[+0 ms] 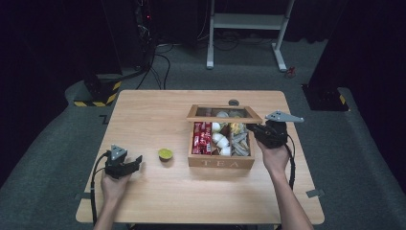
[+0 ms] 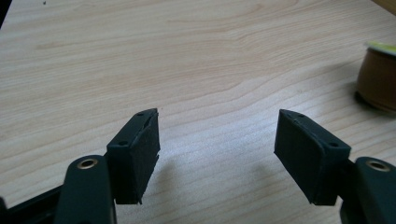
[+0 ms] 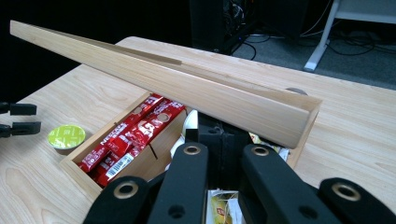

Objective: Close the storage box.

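Observation:
A wooden box marked TEA (image 1: 220,163) stands right of the table's middle, its glass-paned lid (image 1: 224,113) raised. In the right gripper view the lid (image 3: 187,86) slants over red sachets (image 3: 135,135). My right gripper (image 1: 252,129) reaches in from the box's right side. Its jaws are shut, with their tips (image 3: 219,137) right under the lid's front edge. A green-topped capsule (image 1: 165,154) sits on the table left of the box. My left gripper (image 1: 138,162) lies just left of the capsule (image 2: 378,77), low over the bare wood, open with nothing between its jaws (image 2: 217,154).
The box also holds white capsules (image 1: 219,139) and tea bags (image 1: 239,141). A round grommet (image 1: 233,102) sits behind it near the table's far edge. Beyond the table are a white desk frame (image 1: 249,21) and cables on the floor (image 1: 158,67).

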A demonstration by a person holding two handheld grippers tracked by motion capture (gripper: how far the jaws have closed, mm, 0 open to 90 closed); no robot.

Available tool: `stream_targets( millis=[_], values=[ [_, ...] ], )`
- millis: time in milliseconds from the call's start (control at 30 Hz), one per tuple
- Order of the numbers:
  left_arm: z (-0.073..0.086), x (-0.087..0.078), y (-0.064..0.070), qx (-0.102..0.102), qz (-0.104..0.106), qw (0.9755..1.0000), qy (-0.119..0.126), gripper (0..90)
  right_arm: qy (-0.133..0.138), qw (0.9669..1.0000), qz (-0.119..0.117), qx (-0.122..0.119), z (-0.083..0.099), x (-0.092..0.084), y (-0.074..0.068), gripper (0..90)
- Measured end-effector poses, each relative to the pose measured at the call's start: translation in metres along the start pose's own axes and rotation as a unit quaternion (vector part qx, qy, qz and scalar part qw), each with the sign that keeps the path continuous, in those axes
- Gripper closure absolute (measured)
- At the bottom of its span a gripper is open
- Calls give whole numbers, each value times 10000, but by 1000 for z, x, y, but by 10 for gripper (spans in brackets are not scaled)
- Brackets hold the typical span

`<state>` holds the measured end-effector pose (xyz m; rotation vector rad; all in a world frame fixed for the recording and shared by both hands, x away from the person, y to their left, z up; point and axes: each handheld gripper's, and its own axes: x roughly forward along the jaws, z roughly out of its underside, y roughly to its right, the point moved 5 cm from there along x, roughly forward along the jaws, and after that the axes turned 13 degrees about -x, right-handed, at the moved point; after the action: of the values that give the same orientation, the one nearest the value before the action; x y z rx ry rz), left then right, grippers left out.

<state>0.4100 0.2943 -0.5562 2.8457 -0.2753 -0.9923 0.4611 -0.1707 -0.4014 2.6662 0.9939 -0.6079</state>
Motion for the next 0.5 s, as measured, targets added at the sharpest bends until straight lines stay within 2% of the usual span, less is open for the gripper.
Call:
stream_targets(
  millis=[167,333,367,433,500],
  values=[
    [1,0,-2,-43,-19,10000,-32,308,-16,10000,14,-17,3,-1,-1,900],
    [2,2,-3,-119,-46,9998,-174,296,-6,10000,-2,0,6,-1,-2,900],
    [2,3,-4,-138,-62,9995,-265,291,-10,10000,0,4,7,-1,-2,900],
    [2,5,-3,-118,-101,9992,-378,275,-6,10000,-12,9,8,-1,-3,900],
    [2,5,-3,-71,-127,9992,-380,269,-16,10000,1,6,10,-1,-4,900]
  ],
)
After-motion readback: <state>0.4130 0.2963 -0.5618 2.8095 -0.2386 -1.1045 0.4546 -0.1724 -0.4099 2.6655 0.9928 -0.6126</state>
